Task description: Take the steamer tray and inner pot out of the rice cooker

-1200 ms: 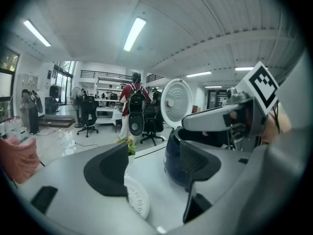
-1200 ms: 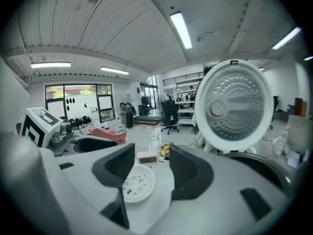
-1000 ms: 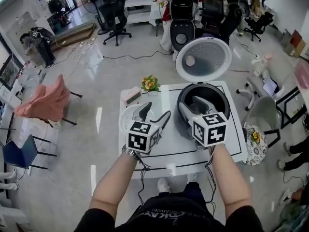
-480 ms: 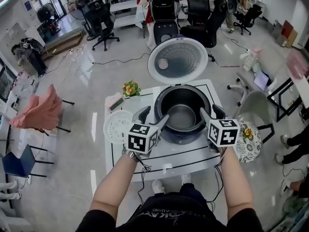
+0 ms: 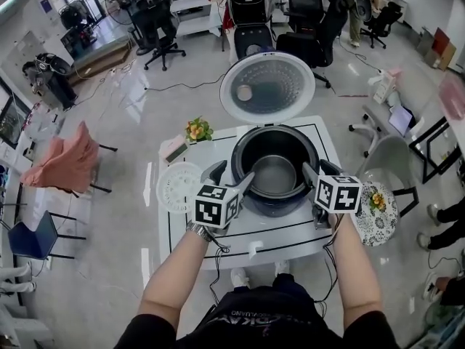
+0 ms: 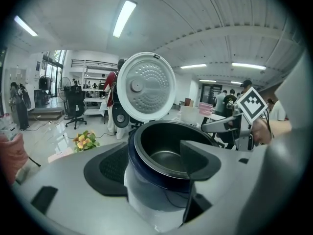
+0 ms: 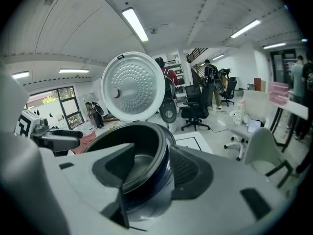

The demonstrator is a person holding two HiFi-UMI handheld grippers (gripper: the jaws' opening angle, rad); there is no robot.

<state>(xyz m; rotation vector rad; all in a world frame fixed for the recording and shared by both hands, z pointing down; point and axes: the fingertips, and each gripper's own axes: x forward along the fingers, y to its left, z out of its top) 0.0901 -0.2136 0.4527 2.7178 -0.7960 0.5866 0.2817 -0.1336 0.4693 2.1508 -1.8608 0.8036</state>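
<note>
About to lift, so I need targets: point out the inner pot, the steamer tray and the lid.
inner pot [image 5: 275, 174], head view, on its bare grey bottom.
steamer tray [image 5: 178, 187], head view, middle of the white perforated disc.
lid [image 5: 267, 87], head view, on its dimpled inner face.

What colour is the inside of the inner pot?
The inner pot is dark grey inside, nearly black; the head view shows it best.

Bright ceiling strip lights glare off the glossy floor; both gripper views bow toward dark, vignetted corners.
</note>
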